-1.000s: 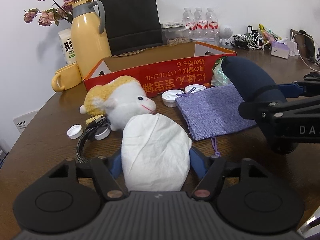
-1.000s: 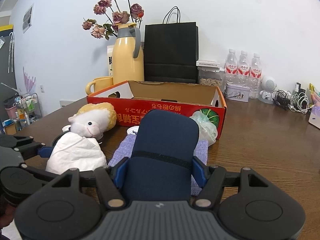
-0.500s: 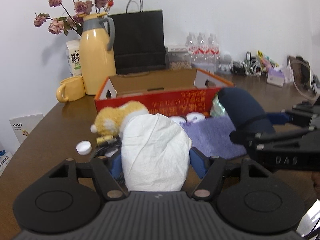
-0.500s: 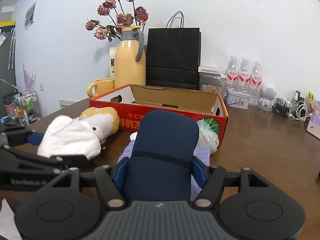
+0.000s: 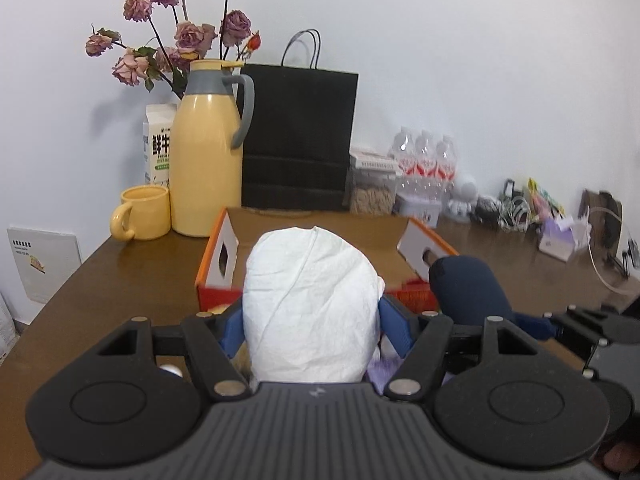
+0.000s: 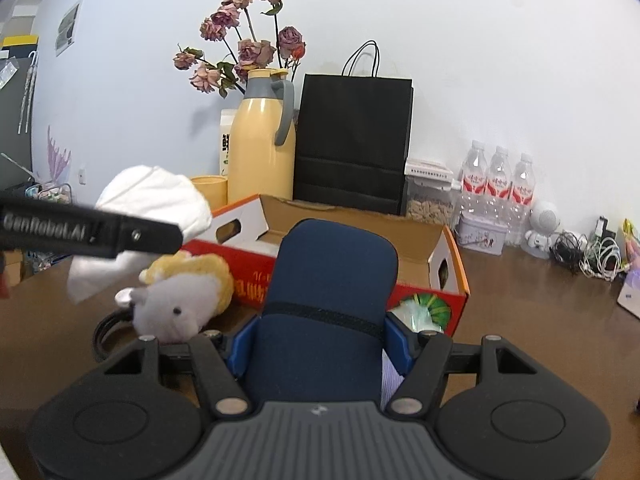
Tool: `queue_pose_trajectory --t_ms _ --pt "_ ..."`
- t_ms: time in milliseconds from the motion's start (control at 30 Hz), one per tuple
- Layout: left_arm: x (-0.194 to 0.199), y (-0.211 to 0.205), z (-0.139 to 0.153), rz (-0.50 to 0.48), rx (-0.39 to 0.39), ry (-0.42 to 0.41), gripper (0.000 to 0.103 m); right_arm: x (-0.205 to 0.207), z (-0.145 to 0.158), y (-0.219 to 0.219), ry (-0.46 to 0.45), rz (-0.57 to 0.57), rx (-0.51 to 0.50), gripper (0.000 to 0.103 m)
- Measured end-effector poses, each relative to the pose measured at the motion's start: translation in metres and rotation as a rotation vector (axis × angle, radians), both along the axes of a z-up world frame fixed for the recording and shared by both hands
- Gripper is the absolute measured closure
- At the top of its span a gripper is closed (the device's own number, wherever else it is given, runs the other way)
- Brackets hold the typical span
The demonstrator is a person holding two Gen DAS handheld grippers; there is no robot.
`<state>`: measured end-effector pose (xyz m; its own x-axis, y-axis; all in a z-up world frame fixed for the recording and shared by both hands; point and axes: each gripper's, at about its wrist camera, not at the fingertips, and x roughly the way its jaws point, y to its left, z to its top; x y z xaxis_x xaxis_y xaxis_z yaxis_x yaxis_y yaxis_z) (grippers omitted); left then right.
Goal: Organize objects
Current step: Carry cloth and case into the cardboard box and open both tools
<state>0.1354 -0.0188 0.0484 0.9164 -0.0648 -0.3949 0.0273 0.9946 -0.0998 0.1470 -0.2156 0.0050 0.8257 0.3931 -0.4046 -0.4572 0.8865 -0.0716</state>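
Observation:
My left gripper (image 5: 312, 320) is shut on a white crumpled cloth bundle (image 5: 312, 304) and holds it in the air in front of the red-and-orange cardboard box (image 5: 218, 256). The bundle also shows in the right wrist view (image 6: 156, 200), level with the box's left end. My right gripper (image 6: 320, 340) is shut on a dark blue pouch (image 6: 328, 304), raised just before the box (image 6: 448, 276). The pouch shows in the left wrist view (image 5: 466, 288). A plush sheep (image 6: 184, 300) lies on the table left of the pouch.
Behind the box stand a yellow thermos (image 5: 208, 160) with dried roses, a yellow mug (image 5: 142, 212), a black paper bag (image 5: 298, 140) and water bottles (image 5: 424, 164). A purple fabric bag (image 6: 390, 376) lies under my right gripper. Cables and small items (image 6: 588, 252) clutter the right.
Both grippers have risen and moved toward the box with their loads. The left one rose more; the cloth bundle now hangs at box height and hides the sheep in the left wrist view.

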Motion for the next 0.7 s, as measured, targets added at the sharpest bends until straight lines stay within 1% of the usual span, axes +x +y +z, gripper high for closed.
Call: queue_pose_trajectory --t_ms 167,367,533,700 --pt "0.030 0.001 0.011 0.005 -0.027 -0.016 0.033 0.026 0.011 0.009 -0.022 -0.006 -0.002 0.039" --pt "0.075 0.000 0.019 0.015 -0.052 -0.021 0.033 0.070 0.025 0.019 -0.036 -0.029 0.004 0.039" --pt "0.117 -0.002 0.018 0.019 -0.073 -0.009 0.033 0.112 0.029 0.031 -0.021 -0.050 0.001 0.039" --pt "0.158 0.000 0.011 0.061 -0.095 0.020 0.032 0.153 0.027 0.041 0.004 -0.083 0.031 0.039"
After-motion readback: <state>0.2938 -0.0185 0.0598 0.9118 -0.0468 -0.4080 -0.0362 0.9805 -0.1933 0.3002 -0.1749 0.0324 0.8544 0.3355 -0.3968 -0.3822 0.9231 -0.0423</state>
